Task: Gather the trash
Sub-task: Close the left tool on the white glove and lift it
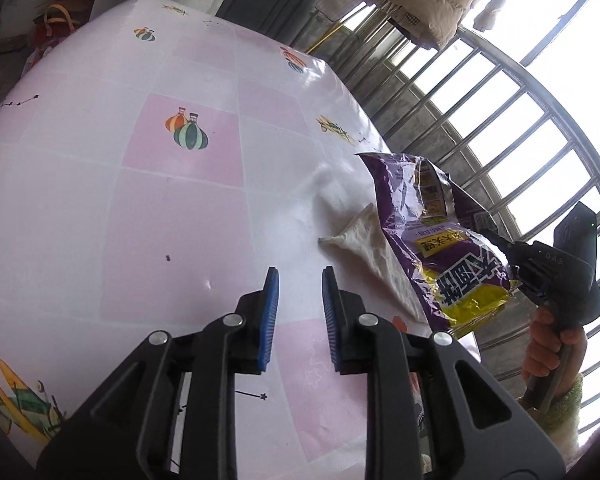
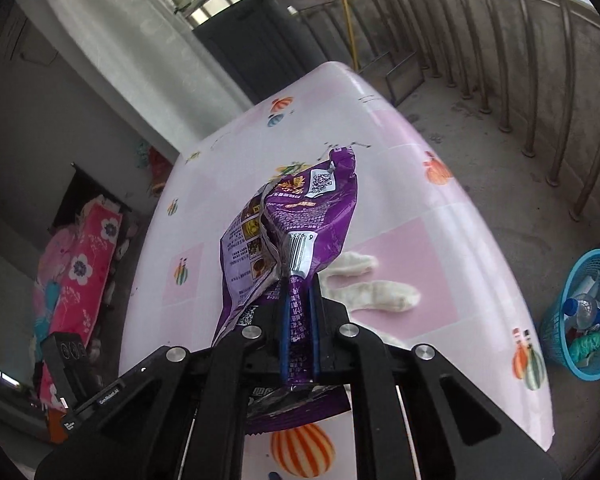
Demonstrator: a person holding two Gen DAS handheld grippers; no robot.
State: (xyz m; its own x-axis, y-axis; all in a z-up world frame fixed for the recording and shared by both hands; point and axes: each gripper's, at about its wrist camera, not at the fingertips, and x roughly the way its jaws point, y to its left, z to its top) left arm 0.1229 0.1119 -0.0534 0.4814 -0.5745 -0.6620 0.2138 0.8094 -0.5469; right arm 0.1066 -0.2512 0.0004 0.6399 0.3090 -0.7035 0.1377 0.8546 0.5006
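Snack bag (image 2: 288, 236): purple foil packet, crumpled, top torn open with the silver lining showing. Yellow band and large white Chinese characters on the front, too distorted to read with confidence. Back panel carries a barcode beginning with the digit 6, two QR codes, small white print and a column of little food pictures. Held off the table (image 2: 440, 184), above its near right part.

Right gripper (image 2: 300, 312): blue-padded fingers pinching a folded edge of the snack bag, which stands up and away from them. White lettering on the black body, too small to read. In the left wrist view the right gripper (image 1: 514, 270) shows "DAS" embossed on its housing, with the person's hand (image 1: 556, 354) round the grip.

Left gripper (image 1: 300, 292): fingers spread, nothing between them, hovering over the near part of the table.

Tissue (image 1: 370, 254): white, crumpled, lying on the table beneath and just left of the bag.

Table: pink-and-white checked plastic cover printed with striped balloons.

Basket (image 2: 580, 316): blue plastic mesh, on the floor right of the table, holding a clear bottle (image 2: 584, 308) with a blue label and other scraps.
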